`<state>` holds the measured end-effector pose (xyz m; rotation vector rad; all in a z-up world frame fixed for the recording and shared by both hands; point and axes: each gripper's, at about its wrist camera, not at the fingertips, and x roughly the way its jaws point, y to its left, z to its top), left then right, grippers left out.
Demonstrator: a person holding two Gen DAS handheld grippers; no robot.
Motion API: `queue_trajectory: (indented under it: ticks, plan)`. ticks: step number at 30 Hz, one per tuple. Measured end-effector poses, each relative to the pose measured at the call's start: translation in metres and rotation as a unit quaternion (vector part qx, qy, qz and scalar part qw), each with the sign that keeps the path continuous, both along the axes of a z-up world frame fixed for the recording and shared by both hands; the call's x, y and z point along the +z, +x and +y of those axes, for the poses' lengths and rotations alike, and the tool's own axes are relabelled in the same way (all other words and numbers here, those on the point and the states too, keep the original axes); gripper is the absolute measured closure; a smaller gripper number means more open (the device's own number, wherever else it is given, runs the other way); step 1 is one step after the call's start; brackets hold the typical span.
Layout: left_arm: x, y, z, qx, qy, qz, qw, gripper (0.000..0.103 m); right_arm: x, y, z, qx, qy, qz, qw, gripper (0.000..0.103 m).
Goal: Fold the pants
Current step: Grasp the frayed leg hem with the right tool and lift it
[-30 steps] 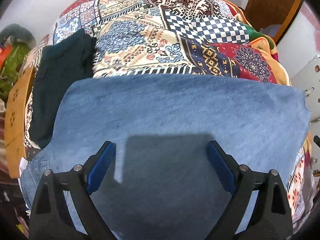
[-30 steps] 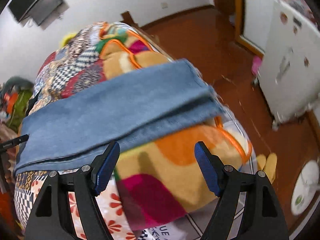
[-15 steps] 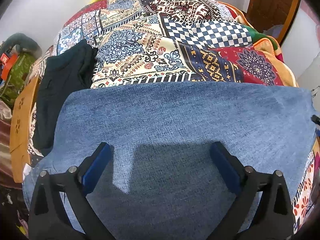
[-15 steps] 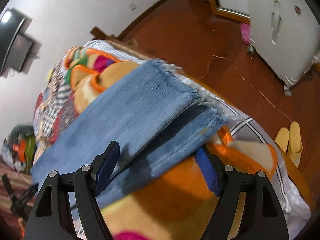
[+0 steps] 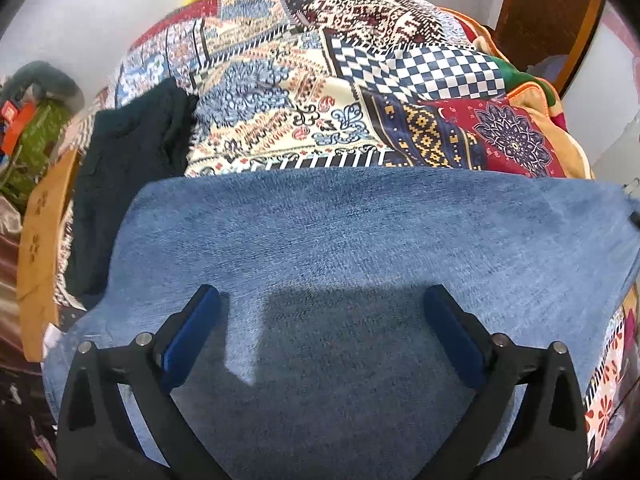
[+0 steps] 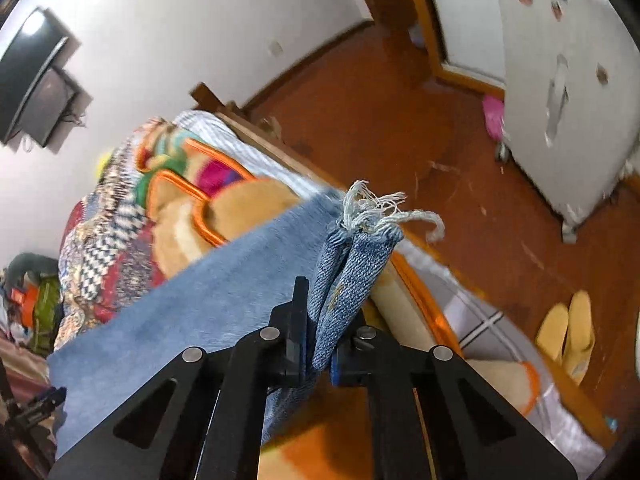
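Two frayed hems of the jeans [image 6: 352, 264] sit pinched in the right gripper [image 6: 318, 344] at the bed's [image 6: 256, 160] floor-side edge; the left gripper [image 5: 320, 320] hovers wide above flat denim, patchwork quilt [image 5: 320, 100] beyond.

The right gripper [image 6: 318, 344], whose jaws stood wide apart a second ago with nothing between them, has clamped onto the frayed hem end of the jeans [image 6: 352, 264]. That end, previously lying flat on the blanket [image 6: 240, 204], now stands bunched upright between the jaws. The right wrist view has swung toward the floor [image 6: 400, 128].
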<state>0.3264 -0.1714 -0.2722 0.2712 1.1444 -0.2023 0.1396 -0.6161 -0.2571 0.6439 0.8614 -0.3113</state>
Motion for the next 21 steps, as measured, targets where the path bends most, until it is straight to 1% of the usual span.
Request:
queue_trajectory:
  ticks: [3,7,8,11,14,16,18,21]
  plan:
    - [0.016,-0.012,-0.002,-0.015,0.015,-0.031,0.9993,0.000,0.030,-0.003,0.005,0.014,-0.017,-0.035,0.999,0.096]
    - [0.050,-0.031,0.003,-0.028,0.014,-0.080,0.9963,0.000,0.082,-0.002,0.024,0.043,-0.037,-0.097,0.994,0.097]
    - [0.060,-0.036,0.006,-0.028,0.012,-0.093,0.9952,0.000,0.097,-0.001,0.032,0.055,-0.043,-0.115,0.991,0.097]
    - [0.087,-0.046,0.021,-0.020,-0.002,-0.125,0.9919,0.000,0.131,0.003,0.058,0.089,-0.057,-0.156,0.982,0.097]
    - [0.110,-0.054,0.041,-0.003,-0.024,-0.147,0.9889,0.000,0.161,0.009,0.092,0.135,-0.063,-0.192,0.970,0.097]
    - [0.121,-0.059,0.056,0.009,-0.038,-0.158,0.9867,0.000,0.175,0.014,0.119,0.171,-0.069,-0.208,0.961,0.097]
    - [0.127,-0.064,0.067,0.017,-0.044,-0.166,0.9850,0.000,0.180,0.020,0.144,0.202,-0.071,-0.215,0.953,0.097]
    - [0.129,-0.072,0.085,0.027,-0.049,-0.174,0.9831,0.000,0.176,0.032,0.187,0.254,-0.067,-0.213,0.941,0.097]
